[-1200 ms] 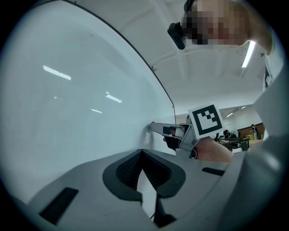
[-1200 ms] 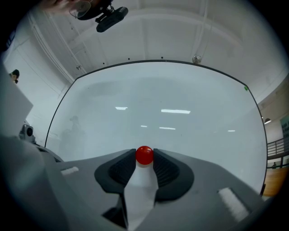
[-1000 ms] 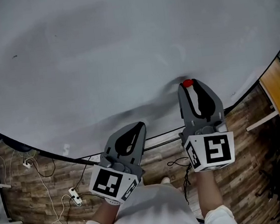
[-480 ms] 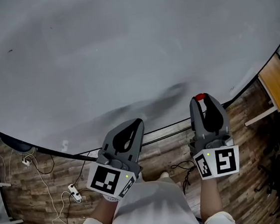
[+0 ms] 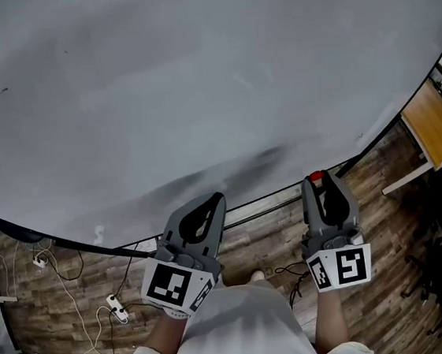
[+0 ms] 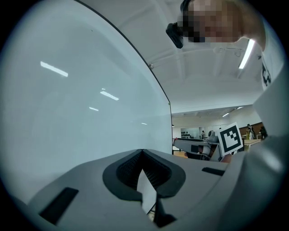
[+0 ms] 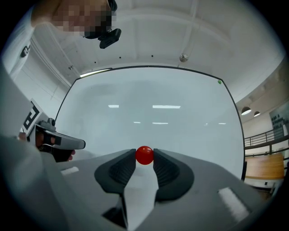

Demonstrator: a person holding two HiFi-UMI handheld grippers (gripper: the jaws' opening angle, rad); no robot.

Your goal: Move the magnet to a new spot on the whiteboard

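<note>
Down toward the board's lower edge has come the right claw since a second ago, carrying the magnet from higher up. Its jaws stand partly apart, pinching the red magnet at their very tips. The board lies straight ahead of the tips; whether the magnet touches it I cannot tell. Off to the right claw's left, the left claw has its jaw tips pressed together on nothing, with the board close along its left side

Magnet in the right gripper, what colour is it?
The magnet is red, clearest in the right gripper view.
</note>
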